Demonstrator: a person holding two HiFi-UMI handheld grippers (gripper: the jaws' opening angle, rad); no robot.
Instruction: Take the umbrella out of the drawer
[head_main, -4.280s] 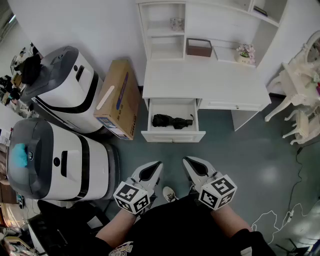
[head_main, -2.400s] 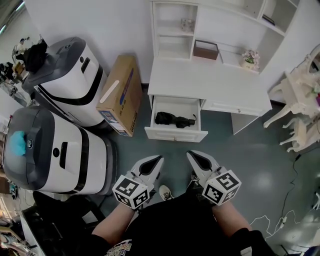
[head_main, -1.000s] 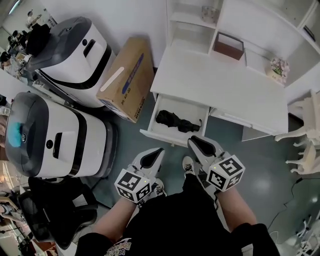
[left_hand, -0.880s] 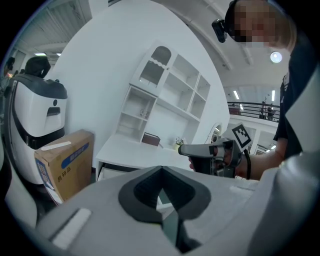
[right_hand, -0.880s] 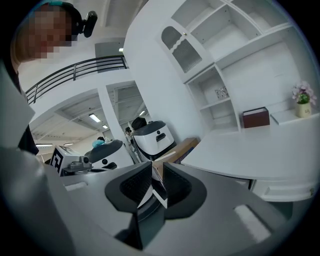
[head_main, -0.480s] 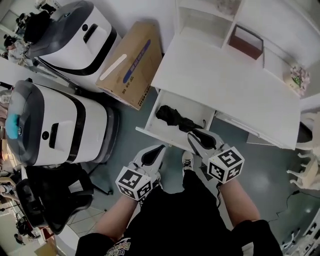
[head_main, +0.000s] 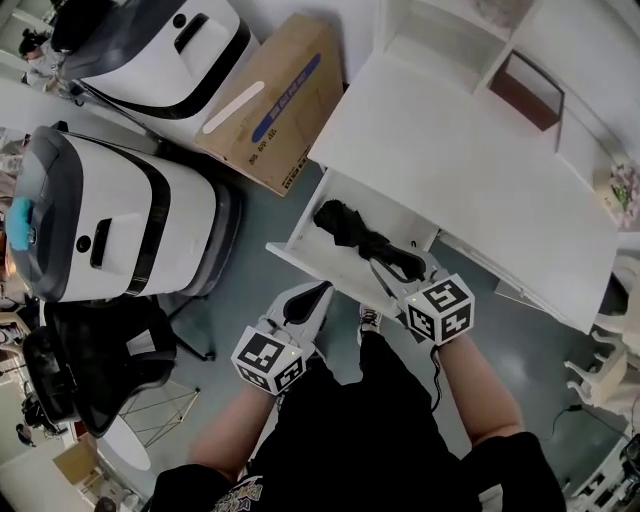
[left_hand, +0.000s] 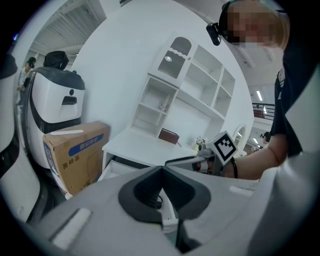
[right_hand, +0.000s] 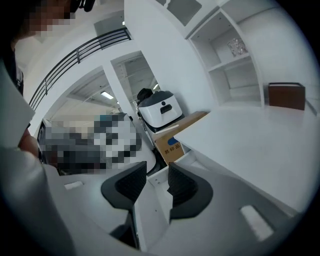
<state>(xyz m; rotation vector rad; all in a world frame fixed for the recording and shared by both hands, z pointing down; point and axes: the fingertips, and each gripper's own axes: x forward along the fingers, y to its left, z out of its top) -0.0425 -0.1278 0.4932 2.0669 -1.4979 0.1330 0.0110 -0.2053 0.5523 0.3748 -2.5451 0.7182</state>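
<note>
The black folded umbrella (head_main: 352, 230) lies inside the open white drawer (head_main: 300, 262) of the white desk (head_main: 470, 170). My right gripper (head_main: 390, 268) reaches over the drawer's front edge, right beside the umbrella's near end. Its jaws stand a little apart with nothing between them, and in the right gripper view (right_hand: 157, 172) only white drawer surface shows in the gap. My left gripper (head_main: 318, 290) hangs lower, in front of the drawer front, with its tips together. In the left gripper view the left gripper (left_hand: 162, 170) faces the drawer (left_hand: 114, 169), and the right gripper's marker cube (left_hand: 223, 146) shows.
A cardboard box (head_main: 275, 95) leans beside the desk's left side. Two large white-and-grey machines (head_main: 120, 220) (head_main: 165, 35) stand to the left, with a black chair (head_main: 90, 370) below them. A brown box (head_main: 525, 88) sits on the desk shelf. White chairs (head_main: 605, 375) stand at the right.
The person has stepped up to the desk. The right gripper has moved forward over the drawer's front edge to the umbrella's near end; the left gripper has stayed low and shut.
</note>
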